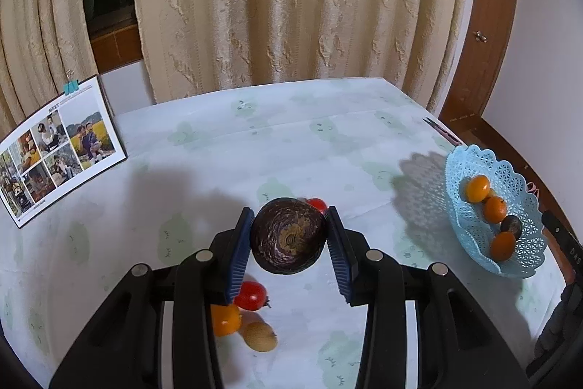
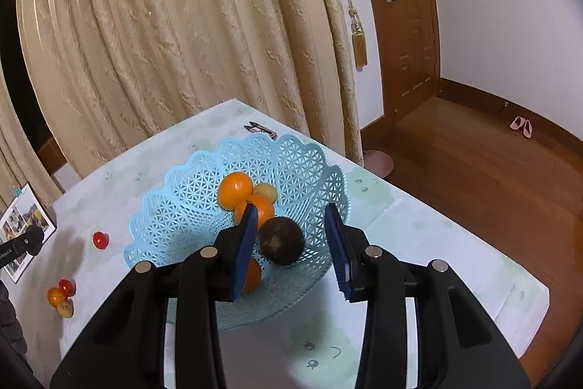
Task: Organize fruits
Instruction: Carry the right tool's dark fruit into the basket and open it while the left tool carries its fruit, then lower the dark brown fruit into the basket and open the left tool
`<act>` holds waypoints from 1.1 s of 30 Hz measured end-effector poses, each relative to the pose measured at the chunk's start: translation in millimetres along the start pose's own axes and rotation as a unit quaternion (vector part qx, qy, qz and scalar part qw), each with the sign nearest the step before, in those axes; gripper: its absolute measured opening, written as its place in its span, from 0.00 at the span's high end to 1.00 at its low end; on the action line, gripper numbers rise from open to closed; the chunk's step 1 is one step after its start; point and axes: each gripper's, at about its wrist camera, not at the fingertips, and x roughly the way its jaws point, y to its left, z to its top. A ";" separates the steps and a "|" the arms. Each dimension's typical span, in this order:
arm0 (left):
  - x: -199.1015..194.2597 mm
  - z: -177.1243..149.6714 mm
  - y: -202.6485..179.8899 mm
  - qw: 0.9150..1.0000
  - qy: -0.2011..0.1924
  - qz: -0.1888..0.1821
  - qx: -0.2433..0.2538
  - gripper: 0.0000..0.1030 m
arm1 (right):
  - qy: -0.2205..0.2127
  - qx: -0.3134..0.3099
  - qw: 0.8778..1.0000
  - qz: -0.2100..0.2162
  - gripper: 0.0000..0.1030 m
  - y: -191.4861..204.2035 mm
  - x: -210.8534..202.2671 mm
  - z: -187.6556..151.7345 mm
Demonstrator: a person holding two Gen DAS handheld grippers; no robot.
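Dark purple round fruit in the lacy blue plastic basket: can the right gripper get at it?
Probably yes. The open right gripper hovers over the blue basket, and the dark purple fruit lies uncovered beside the oranges.

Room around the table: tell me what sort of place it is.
Most likely a room in a home: heavy beige curtains, a wooden door over wood flooring, and pink slippers by the wall.

Table (image 1: 328,141) bears basket (image 1: 470,225), calendar (image 1: 62,148), loose fruits (image 1: 251,296).

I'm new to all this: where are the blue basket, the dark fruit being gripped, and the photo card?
blue basket (image 2: 175,217), right wrist view, left wall.
dark fruit (image 1: 288,236), left wrist view, its middle.
photo card (image 1: 62,148), left wrist view, its face.
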 end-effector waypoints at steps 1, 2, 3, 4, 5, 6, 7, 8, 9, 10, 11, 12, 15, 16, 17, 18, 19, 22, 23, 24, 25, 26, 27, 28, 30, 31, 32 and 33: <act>-0.1 0.5 -2.9 1.000 0.000 -0.001 0.002 0.61 | -0.002 0.003 1.000 0.001 0.62 -1.7 -1.3 -0.5; -0.1 0.9 -5.3 1.000 0.000 -0.001 0.004 0.61 | -0.003 0.006 1.000 0.001 0.61 -3.3 -2.0 -1.0; 0.2 1.2 -8.6 1.000 0.000 -0.002 0.006 0.61 | -0.004 0.009 1.000 0.001 0.61 -4.4 -2.2 -0.9; 0.1 1.3 -10.8 1.000 0.000 -0.003 0.008 0.61 | -0.007 0.014 1.000 0.001 0.61 -6.4 -3.0 -1.7; 0.6 1.2 -14.3 1.000 0.001 -0.005 0.010 0.61 | -0.009 0.019 1.000 0.000 0.60 -8.6 -4.0 -2.1; 1.5 1.2 -18.7 1.000 0.003 -0.008 0.013 0.61 | -0.014 0.026 1.000 -0.002 0.60 -12.0 -5.9 -2.5; 2.1 1.0 -22.6 1.000 0.004 -0.011 0.015 0.61 | -0.018 0.031 0.999 -0.004 0.60 -14.9 -8.1 -2.7; 3.0 1.1 -26.3 1.000 0.006 -0.014 0.018 0.61 | -0.022 0.036 0.999 -0.005 0.57 -17.3 -10.0 -2.9; 3.9 1.1 -32.9 1.000 0.007 -0.019 0.023 0.61 | -0.027 0.043 0.999 -0.005 0.54 -20.2 -12.5 -3.6; 4.4 1.1 -37.3 0.999 0.008 -0.022 0.026 0.61 | -0.031 0.047 0.998 -0.006 0.51 -22.3 -14.8 -4.2; 4.9 1.1 -42.5 0.999 0.009 -0.026 0.030 0.61 | -0.036 0.050 0.998 -0.007 0.51 -23.7 -16.5 -4.7; 5.1 1.1 -50.1 0.999 0.009 -0.032 0.036 0.61 | -0.039 0.050 0.998 -0.010 0.51 -24.1 -18.1 -5.3; 5.5 0.6 -70.3 0.998 0.011 -0.047 0.052 0.61 | -0.047 0.050 0.998 -0.013 0.51 -24.7 -21.1 -8.2; 6.3 0.7 -75.4 0.997 0.011 -0.050 0.056 0.61 | -0.048 0.048 0.998 -0.015 0.49 -24.5 -21.7 -10.1; 6.8 -0.2 -82.9 0.997 0.012 -0.054 0.062 0.61 | -0.050 0.048 0.997 -0.016 0.44 -24.5 -21.7 -11.0; 7.5 -1.5 -90.3 0.996 0.014 -0.059 0.068 0.61 | -0.053 0.049 0.997 -0.018 0.42 -25.0 -22.1 -13.0; 7.7 -3.0 -96.0 0.995 0.015 -0.062 0.072 0.61 | -0.056 0.051 0.997 -0.020 0.39 -24.5 -22.0 -14.0; 11.7 -6.9 -114.6 0.993 0.023 -0.075 0.086 0.61 | -0.057 0.058 0.996 -0.021 0.38 -26.9 -20.5 -17.4; 12.5 -8.1 -120.0 0.993 0.025 -0.077 0.091 0.61 | -0.055 0.063 0.996 -0.019 0.37 -28.2 -19.4 -18.1; 13.7 -9.3 -126.5 0.992 0.027 -0.080 0.096 0.61 | -0.054 0.065 0.996 -0.018 0.37 -29.3 -19.0 -18.8; 14.5 -9.9 -130.3 0.991 0.028 -0.082 0.099 0.61 | -0.053 0.068 0.996 -0.016 0.35 -30.9 -18.0 -19.3; 15.7 -10.2 -134.6 0.991 0.029 -0.084 0.102 0.61 | -0.053 0.071 0.996 -0.015 0.34 -31.8 -17.3 -19.8; 17.0 -10.5 -139.9 0.990 0.030 -0.087 0.106 0.61 | -0.052 0.073 0.996 -0.013 0.34 -32.7 -16.7 -20.3; 17.9 -11.0 -143.5 0.990 0.030 -0.089 0.108 0.61 | -0.051 0.075 0.996 -0.012 0.33 -33.8 -15.8 -20.9; 20.0 -11.3 -151.4 0.989 0.031 -0.093 0.114 0.61 | -0.049 0.078 0.996 -0.010 0.33 -34.7 -13.9 -21.2; 20.5 -11.4 -154.2 0.988 0.031 -0.095 0.116 0.61 | -0.048 0.079 0.996 -0.009 0.33 -35.0 -13.3 -21.5; 20.9 -11.6 -157.4 0.988 0.032 -0.097 0.119 0.61 | -0.047 0.080 0.996 -0.008 0.33 -35.7 -12.9 -21.9; 21.5 -11.7 -160.8 0.987 0.032 -0.098 0.121 0.61 | -0.046 0.081 0.996 -0.007 0.33 -36.2 -12.6 -22.3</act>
